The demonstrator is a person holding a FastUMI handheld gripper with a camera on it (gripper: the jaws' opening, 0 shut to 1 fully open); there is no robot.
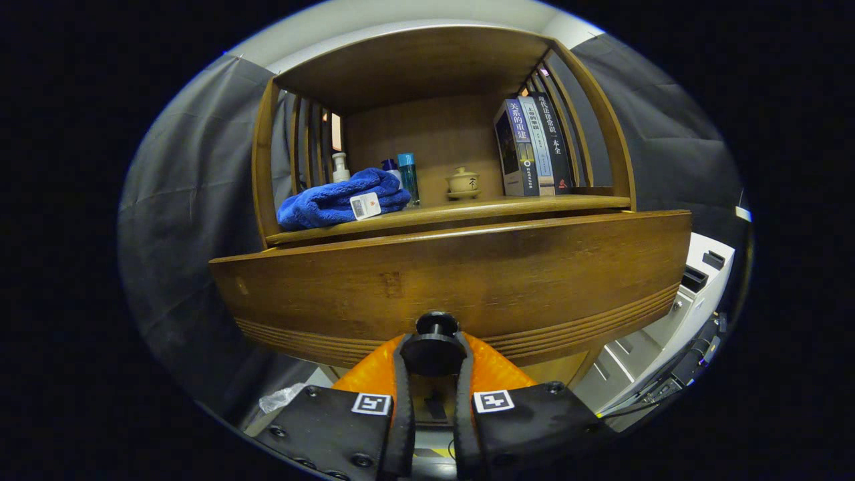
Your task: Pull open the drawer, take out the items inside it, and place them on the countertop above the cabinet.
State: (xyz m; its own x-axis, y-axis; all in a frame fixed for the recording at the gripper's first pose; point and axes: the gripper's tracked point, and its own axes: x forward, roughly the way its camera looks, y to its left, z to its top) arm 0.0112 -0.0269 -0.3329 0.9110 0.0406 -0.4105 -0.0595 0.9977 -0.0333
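A wooden drawer front (pixel 454 280) fills the space just ahead of me, wide and dark brown with grooves along its lower edge. Its round black knob (pixel 435 347) sits between my fingers, and my gripper (pixel 434 364) is shut on it from both sides. The inside of the drawer is hidden behind the front panel. Above it runs the wooden countertop (pixel 467 212) of the cabinet, under a shelf roof. A folded blue towel (pixel 340 200) with a white tag lies on the countertop at the left.
On the countertop also stand a white pump bottle (pixel 340 167), a teal bottle (pixel 408 177), a small lidded tea cup (pixel 462 182) and several upright books (pixel 534 147). White equipment (pixel 674 321) stands to the right of the cabinet. A crumpled plastic bag (pixel 284 397) lies low at the left.
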